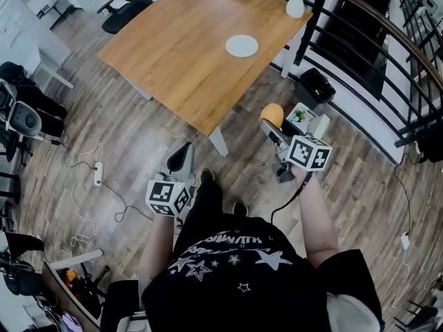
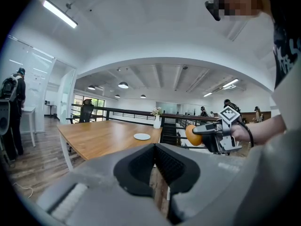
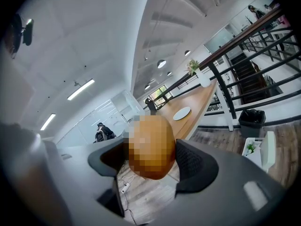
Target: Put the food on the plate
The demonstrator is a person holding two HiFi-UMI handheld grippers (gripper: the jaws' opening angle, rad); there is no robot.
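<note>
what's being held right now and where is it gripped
The right gripper grips the round orange-brown food across its middle, a jaw on each side. The left gripper holds nothing.

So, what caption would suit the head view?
Right gripper holds orange food; white plate sits on wooden table; left gripper empty.

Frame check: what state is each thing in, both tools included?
plate: empty, flat on the table
right tool: shut on the food
food: held in the air, not yet on the plate
left tool: shut, empty
vase: upright on the table
</note>
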